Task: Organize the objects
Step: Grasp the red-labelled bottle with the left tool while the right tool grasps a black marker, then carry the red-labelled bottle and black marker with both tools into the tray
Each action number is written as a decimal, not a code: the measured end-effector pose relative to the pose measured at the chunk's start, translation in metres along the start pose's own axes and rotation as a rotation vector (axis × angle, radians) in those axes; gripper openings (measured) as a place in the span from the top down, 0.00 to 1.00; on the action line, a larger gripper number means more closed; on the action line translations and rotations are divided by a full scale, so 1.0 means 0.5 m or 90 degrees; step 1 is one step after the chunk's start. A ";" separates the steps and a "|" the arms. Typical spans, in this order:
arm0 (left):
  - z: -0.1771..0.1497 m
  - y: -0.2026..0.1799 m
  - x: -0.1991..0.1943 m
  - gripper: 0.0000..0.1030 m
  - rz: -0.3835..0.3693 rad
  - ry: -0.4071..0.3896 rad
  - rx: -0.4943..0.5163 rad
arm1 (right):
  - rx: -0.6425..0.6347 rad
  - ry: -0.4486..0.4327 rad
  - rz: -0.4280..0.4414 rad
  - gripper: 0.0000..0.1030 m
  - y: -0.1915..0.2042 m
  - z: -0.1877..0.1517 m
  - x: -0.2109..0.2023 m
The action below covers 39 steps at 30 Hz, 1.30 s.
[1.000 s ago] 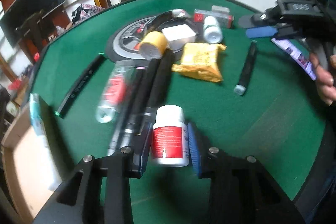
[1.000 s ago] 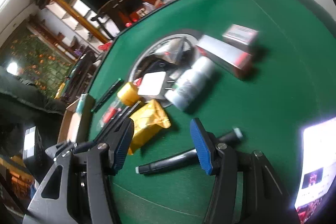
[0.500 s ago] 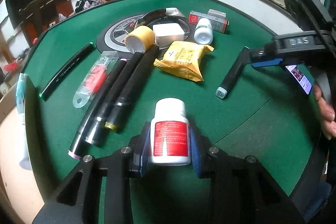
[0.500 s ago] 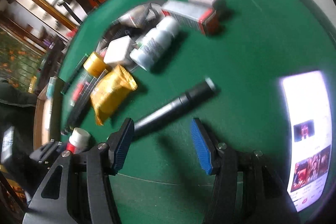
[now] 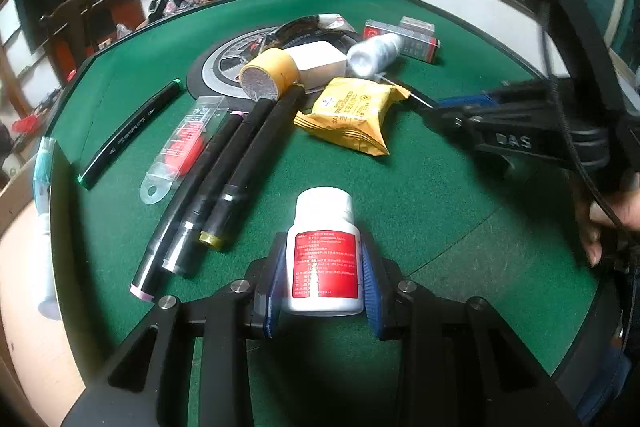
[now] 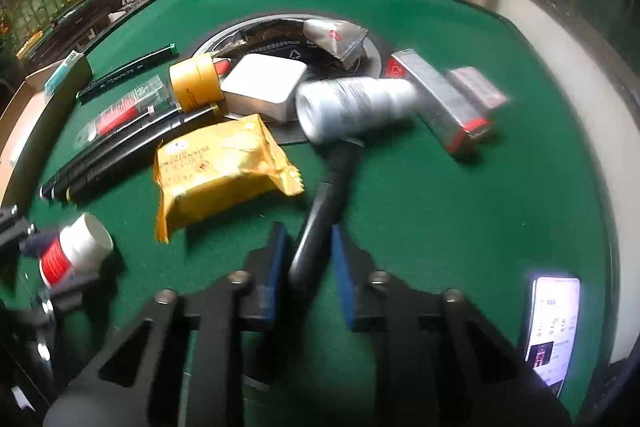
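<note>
I have the left gripper (image 5: 323,281) clamped on the white pill bottle (image 5: 324,251), its blue pads pressed to both sides of the red label, the bottle lying cap-forward near the tabletop's near edge. The right gripper (image 6: 306,271) straddles the black marker (image 6: 326,195); the pads sit close on either side of the barrel, but motion blur stops me telling whether they actually grip it. The marker's far end runs up toward the grey-white bottle (image 6: 352,105), just beside the yellow snack packet (image 6: 216,167). To do this well, I judge I should squeeze the marker near its middle and square to the barrel, then lift it straight so it does not nudge the bottle or the packet. The remaining markers (image 5: 224,183) lie grouped toward the left edge.
</note>
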State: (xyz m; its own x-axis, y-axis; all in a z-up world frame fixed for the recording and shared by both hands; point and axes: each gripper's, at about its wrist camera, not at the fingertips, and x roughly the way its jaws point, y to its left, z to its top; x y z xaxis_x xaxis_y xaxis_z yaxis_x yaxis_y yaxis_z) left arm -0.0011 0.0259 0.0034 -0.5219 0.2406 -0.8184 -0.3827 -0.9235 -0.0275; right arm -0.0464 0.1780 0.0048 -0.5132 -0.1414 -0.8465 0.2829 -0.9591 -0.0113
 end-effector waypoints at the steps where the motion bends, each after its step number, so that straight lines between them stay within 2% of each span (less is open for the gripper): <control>1: 0.000 0.001 0.000 0.71 -0.002 -0.002 -0.008 | 0.012 -0.008 0.012 0.88 -0.014 -0.007 -0.004; 7: 0.003 0.010 -0.007 0.72 -0.023 -0.001 -0.045 | 0.073 -0.029 0.094 0.88 -0.057 -0.022 -0.020; 17: 0.012 0.028 -0.029 0.72 -0.040 -0.015 -0.084 | 0.098 -0.069 0.145 0.88 -0.067 -0.033 -0.065; 33: 0.000 0.074 -0.086 0.71 -0.045 -0.063 -0.121 | 0.127 -0.079 0.218 0.88 -0.053 -0.024 -0.080; 39: -0.011 0.113 -0.119 0.71 -0.040 -0.090 -0.149 | 0.109 -0.080 0.240 0.88 -0.015 -0.006 -0.092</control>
State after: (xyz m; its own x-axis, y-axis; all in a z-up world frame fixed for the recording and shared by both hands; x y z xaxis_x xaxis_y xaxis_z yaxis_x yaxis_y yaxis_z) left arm 0.0124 -0.0424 0.0476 -0.6103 0.3236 -0.7231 -0.2394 -0.9454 -0.2210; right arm -0.0222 0.1928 0.0423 -0.4971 -0.5081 -0.7033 0.3362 -0.8601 0.3837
